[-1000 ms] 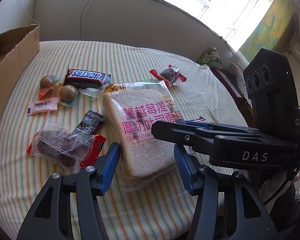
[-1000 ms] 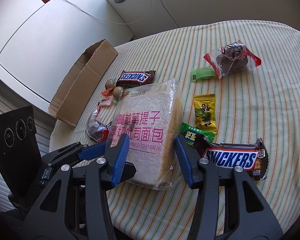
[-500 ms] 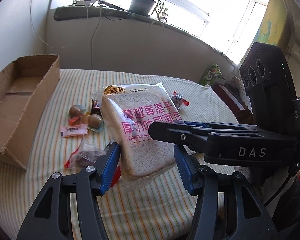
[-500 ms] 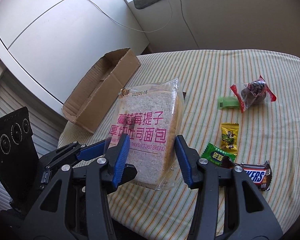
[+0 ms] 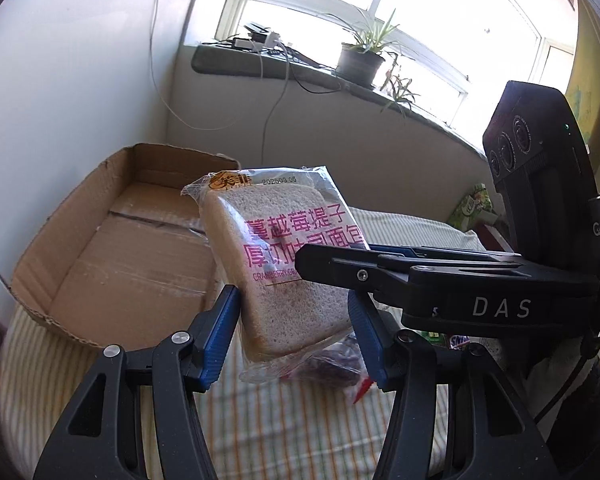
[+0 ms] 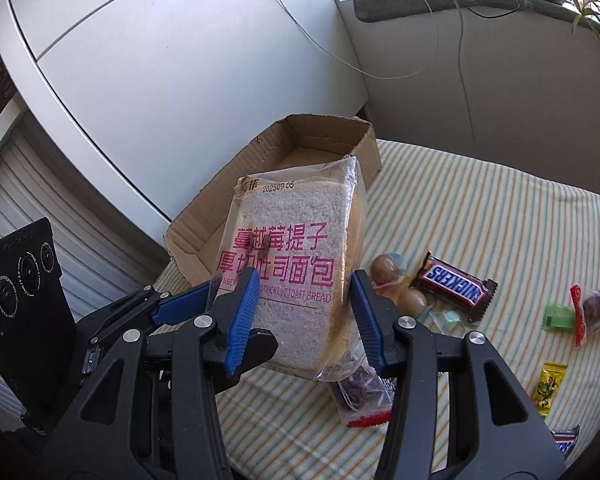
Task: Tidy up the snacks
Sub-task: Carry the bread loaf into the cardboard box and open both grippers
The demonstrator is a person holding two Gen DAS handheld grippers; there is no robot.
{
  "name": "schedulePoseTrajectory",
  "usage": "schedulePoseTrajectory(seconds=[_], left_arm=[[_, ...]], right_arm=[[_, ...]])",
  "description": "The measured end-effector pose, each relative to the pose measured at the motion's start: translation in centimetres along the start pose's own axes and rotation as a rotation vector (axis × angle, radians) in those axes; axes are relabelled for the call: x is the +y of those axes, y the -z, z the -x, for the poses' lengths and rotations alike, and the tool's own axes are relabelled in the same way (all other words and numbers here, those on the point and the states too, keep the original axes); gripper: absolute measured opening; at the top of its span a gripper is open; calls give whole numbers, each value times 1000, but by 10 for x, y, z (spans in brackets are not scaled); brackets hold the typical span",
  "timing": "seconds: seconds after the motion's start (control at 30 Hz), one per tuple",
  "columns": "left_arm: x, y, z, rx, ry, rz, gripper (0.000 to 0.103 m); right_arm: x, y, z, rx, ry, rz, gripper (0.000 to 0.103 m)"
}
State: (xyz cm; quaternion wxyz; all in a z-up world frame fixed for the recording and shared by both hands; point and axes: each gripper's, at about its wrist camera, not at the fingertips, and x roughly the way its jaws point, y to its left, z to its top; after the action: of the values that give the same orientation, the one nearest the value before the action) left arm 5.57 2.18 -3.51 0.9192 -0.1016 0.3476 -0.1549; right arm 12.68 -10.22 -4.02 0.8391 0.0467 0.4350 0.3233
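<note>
Both grippers hold one bag of sliced toast bread (image 5: 276,256) with pink print, lifted off the striped cloth. My left gripper (image 5: 294,334) is shut on its lower part, and my right gripper (image 6: 304,316) is shut on it from the other side. The bread (image 6: 296,264) hangs tilted in front of the open cardboard box (image 5: 112,248), which also shows in the right wrist view (image 6: 300,148). The box floor that shows is bare. The right gripper's body (image 5: 460,292) crosses the left wrist view.
On the striped cloth lie a Snickers bar (image 6: 454,284), round wrapped sweets (image 6: 396,284), a dark cake in a clear red-edged wrapper (image 6: 358,396), another such cake (image 6: 598,306), a green packet (image 6: 558,317) and a yellow packet (image 6: 548,386). A wall stands behind the box.
Both grippers have lifted the bread off the cloth and carried it up and left toward the cardboard box. The other snacks have stayed where they were.
</note>
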Motion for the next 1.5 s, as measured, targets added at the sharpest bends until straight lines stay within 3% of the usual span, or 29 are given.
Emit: schedulePoseTrajectory(seconds=[0.43, 0.83, 1.27, 1.5], left_arm=[[73, -9, -1, -6, -132, 106, 54], [92, -2, -21, 46, -209, 118, 54], [83, 1, -4, 12, -275, 82, 55], [54, 8, 16, -33, -281, 15, 56]], right_arm=[[46, -35, -84, 73, -47, 103, 49], [55, -38, -133, 151, -21, 146, 49], [42, -36, -92, 77, 51, 175, 58], [19, -13, -40, -2, 177, 218, 58]])
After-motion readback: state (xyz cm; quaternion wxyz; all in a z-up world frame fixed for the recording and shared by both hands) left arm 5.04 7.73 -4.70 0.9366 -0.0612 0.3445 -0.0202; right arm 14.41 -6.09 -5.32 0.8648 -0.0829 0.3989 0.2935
